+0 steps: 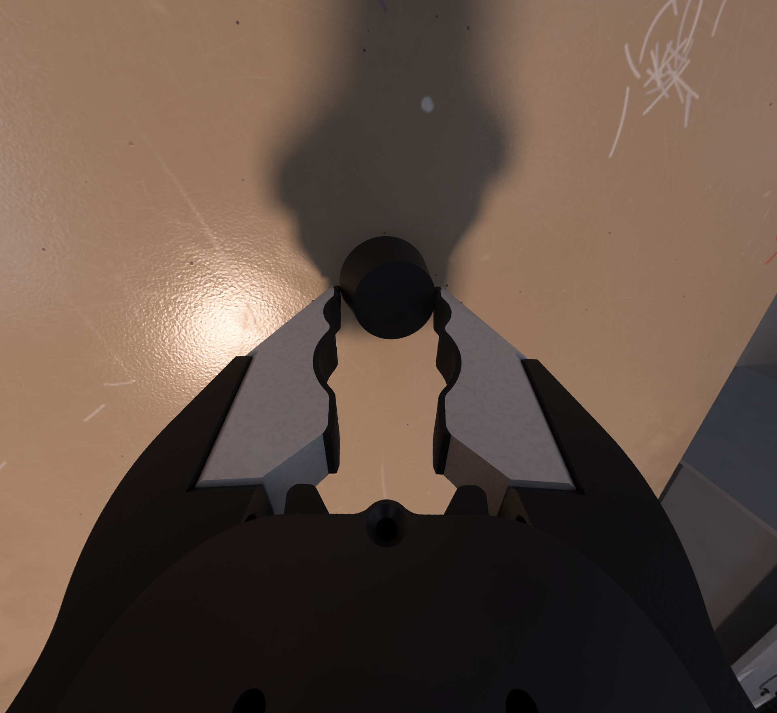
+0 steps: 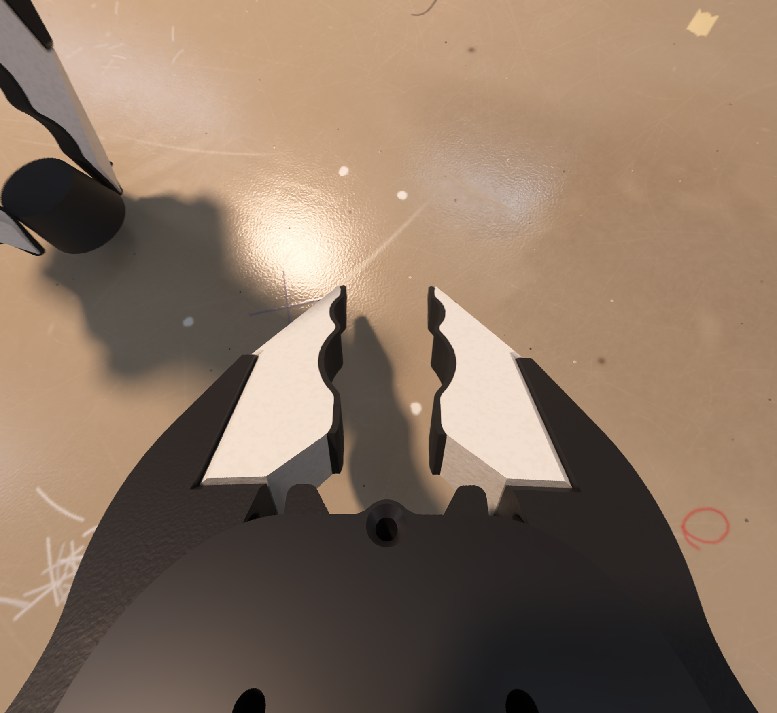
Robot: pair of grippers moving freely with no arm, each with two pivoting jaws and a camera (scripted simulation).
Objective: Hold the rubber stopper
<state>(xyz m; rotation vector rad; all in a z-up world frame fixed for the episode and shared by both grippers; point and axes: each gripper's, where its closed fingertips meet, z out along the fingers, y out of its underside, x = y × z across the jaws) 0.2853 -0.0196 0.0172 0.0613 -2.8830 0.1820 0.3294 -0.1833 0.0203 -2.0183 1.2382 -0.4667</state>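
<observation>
The rubber stopper [image 1: 393, 302] is a short black cylinder standing on the tan table [image 1: 168, 146]. My left gripper [image 1: 387, 290] has its two fingertips pressed against the stopper's sides, shut on it near the tips. In the right wrist view the stopper [image 2: 71, 213] shows at the far left, with one finger of the left gripper [image 2: 63, 104] on each side of it. My right gripper [image 2: 387, 293] is open and empty above the bare table, to the right of the stopper and well apart from it.
A grey boxy object [image 1: 736, 482] stands at the right edge of the left wrist view. The table bears white scratches [image 1: 668, 70], a scrap of tape [image 2: 701, 23] and a red drawn ring [image 2: 705, 524].
</observation>
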